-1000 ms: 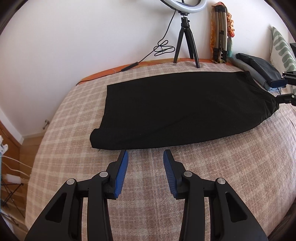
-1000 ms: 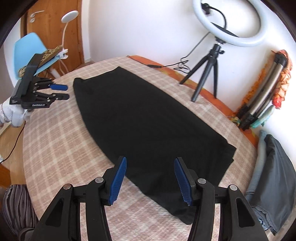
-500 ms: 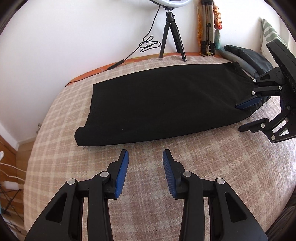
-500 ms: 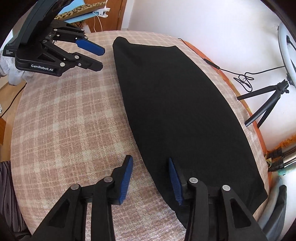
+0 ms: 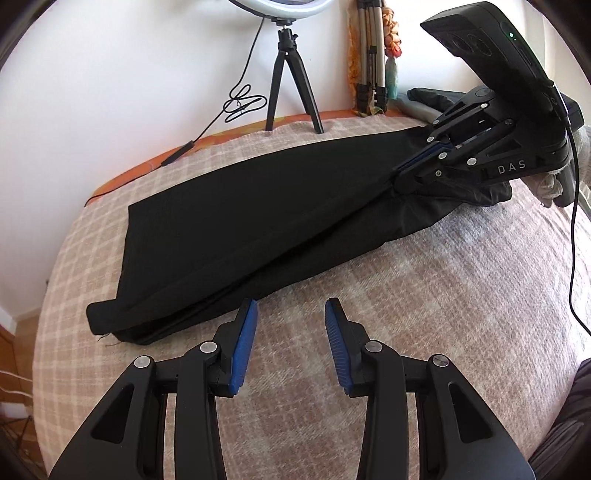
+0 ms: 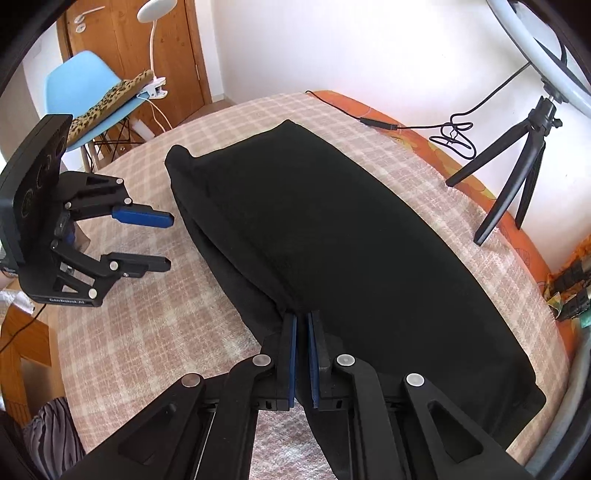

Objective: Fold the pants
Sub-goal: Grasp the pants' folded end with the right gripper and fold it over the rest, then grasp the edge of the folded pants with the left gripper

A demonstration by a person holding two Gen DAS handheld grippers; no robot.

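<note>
Black pants [image 5: 258, 206] lie lengthwise on a checked beige bed cover [image 5: 424, 295], folded leg on leg. My right gripper [image 6: 302, 317] is shut on the near edge of the pants [image 6: 332, 229] at the waist end and lifts the top layer slightly; it also shows in the left wrist view [image 5: 402, 168]. My left gripper [image 5: 290, 314] is open and empty, just in front of the pants' near edge toward the cuff end. It shows in the right wrist view [image 6: 168, 240], beside the cuffs.
A ring light on a black tripod [image 5: 291, 81] with a coiled cable [image 5: 243, 105] stands at the bed's far edge. Folded grey clothes [image 5: 428, 99] lie at the far right. A blue chair [image 6: 92, 96] and wooden door [image 6: 122, 33] are beyond the bed.
My right gripper moved onto the pants' near edge and shut on it, lifting the top layer. My left gripper moved closer to the cuff end and stayed open.
</note>
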